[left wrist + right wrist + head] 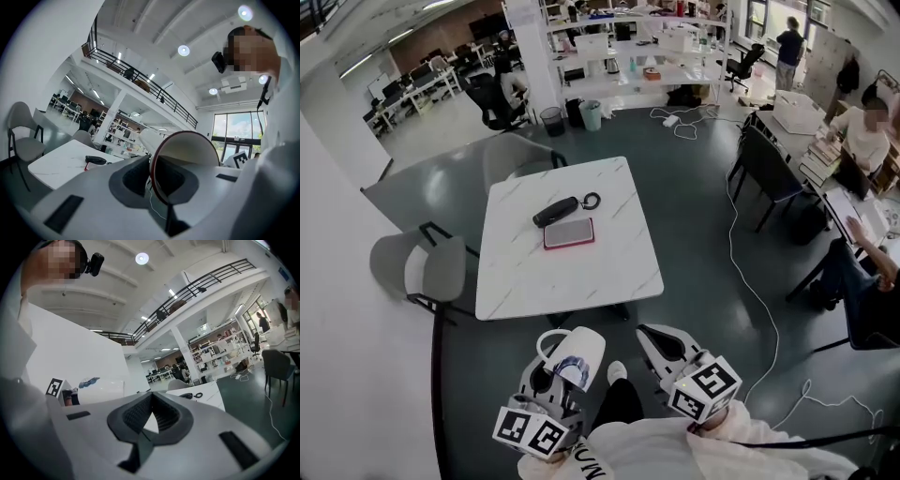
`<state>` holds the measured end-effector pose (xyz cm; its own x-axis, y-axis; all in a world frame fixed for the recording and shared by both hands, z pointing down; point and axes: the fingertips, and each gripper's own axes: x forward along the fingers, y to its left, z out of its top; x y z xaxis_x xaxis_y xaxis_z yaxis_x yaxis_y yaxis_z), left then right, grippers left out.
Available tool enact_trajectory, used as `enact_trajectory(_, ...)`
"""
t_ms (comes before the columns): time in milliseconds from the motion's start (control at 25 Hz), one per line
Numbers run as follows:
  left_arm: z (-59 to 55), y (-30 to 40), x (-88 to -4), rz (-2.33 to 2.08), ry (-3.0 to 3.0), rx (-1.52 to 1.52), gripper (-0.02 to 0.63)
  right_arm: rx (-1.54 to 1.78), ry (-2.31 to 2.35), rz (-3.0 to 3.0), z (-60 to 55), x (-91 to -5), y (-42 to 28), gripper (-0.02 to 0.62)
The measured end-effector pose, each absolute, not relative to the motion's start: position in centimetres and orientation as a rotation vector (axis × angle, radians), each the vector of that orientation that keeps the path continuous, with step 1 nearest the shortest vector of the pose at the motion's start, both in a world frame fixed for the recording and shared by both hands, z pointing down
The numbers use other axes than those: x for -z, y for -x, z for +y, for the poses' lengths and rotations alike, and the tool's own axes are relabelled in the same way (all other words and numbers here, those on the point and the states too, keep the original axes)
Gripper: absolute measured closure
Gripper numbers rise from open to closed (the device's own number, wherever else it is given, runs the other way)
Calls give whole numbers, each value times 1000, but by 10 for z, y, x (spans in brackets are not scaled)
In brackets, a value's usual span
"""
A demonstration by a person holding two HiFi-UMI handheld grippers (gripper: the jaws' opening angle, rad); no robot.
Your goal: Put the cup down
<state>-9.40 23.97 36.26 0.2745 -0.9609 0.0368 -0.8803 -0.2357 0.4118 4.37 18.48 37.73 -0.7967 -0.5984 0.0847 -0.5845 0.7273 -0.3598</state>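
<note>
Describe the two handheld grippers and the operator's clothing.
Both the left gripper and right gripper have pale grey plastic bodies with dark ribbed pads. Each carries a white cube printed with black square markers. The person wears a white long-sleeved top with black lettering.

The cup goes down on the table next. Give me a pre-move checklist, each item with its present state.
1. Grip: left gripper shut on the wall of the cup: ok.
2. Cup upright: it hangs tilted, mouth toward the gripper: not ok.
3. Cup over the table: it is short of the near edge, above the floor: not ok.
4. Landing spot: the near part of the table is bare; the black case and the phone lie farther in: ok.
5. Right gripper shut, empty, apart from the cup: ok.
6. Cup empty: cannot tell.
</note>
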Motion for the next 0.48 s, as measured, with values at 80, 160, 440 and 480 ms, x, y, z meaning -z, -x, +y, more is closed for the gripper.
enact_trajectory(80,215,108,-364,-1661,-2199,303,566,593,999,2891,161,-378,-27,591)
enact_trajectory(160,192,122,-364,-1648,-2202,288,566,600,1010,2895,141,-379,-11,591)
enact_trajectory(440,125,162,-369,-1594,-2217,276,566,620,1066,2895,81,-382,31,592)
enact_trajectory(480,118,167,-371,-1587,-2220,275,566,623,1075,2894,74,-383,36,591)
